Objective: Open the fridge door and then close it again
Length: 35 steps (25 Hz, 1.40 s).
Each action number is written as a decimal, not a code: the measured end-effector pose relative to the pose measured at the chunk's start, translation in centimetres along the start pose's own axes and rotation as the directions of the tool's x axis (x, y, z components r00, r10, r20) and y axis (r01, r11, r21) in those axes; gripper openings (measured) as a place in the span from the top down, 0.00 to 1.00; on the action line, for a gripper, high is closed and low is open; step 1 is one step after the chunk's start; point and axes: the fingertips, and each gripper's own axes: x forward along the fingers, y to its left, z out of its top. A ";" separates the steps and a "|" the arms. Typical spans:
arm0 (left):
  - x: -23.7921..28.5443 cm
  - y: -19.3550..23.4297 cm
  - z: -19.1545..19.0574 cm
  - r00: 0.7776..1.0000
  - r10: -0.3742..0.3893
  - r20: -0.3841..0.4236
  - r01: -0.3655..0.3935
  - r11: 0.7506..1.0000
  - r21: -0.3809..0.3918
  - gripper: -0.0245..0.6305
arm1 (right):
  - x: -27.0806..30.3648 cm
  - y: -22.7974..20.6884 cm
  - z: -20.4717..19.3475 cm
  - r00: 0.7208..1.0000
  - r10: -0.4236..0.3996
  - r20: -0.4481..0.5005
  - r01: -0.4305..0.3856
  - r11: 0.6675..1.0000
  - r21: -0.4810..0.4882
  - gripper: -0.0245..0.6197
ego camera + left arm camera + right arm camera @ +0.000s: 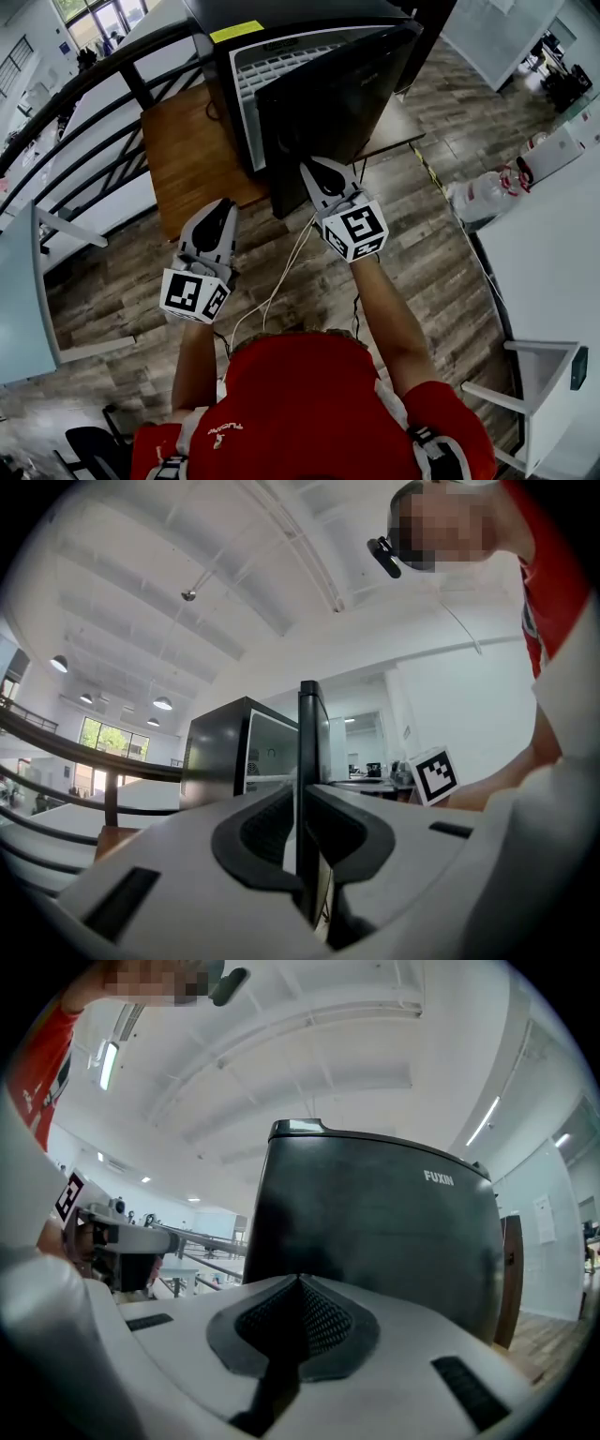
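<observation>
A small black fridge [281, 56] stands on a wooden table [192, 159], its door [337, 112] swung partly out toward me. My right gripper [312, 167] is shut with nothing in it, its tip at the door's outer face. That dark face [375, 1222] fills the right gripper view just beyond the closed jaws [300, 1283]. My left gripper [223, 202] hangs left of the door's free edge, apart from it. In its own view the jaws [302, 803] stand a narrow slit apart, holding nothing. The door's edge [307, 733] lines up behind the slit, with the fridge body [220, 752] to its left.
A dark railing [103, 84] runs behind the table at the left. White cables [281, 281] hang from the grippers toward me. A white table [553, 253] stands at the right and another [19, 300] at the left. A white bag [487, 192] lies on the wood floor.
</observation>
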 end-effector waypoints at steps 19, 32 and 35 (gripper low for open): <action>1.0 2.4 -0.1 1.000 0.006 0.001 -0.006 1.000 -0.009 0.89 | 10.1 -1.1 -2.1 0.992 0.018 -0.123 -0.023 0.999 -0.040 0.92; 2.5 2.4 0.4 1.000 -0.014 0.008 0.014 1.000 0.000 0.89 | 9.4 0.2 -1.4 0.992 0.082 -0.099 -0.086 0.996 -0.033 0.92; 2.9 2.2 0.8 1.000 -0.020 0.015 0.020 1.000 0.004 0.89 | 7.9 1.3 -0.4 0.992 0.114 -0.060 -0.115 0.993 -0.010 0.92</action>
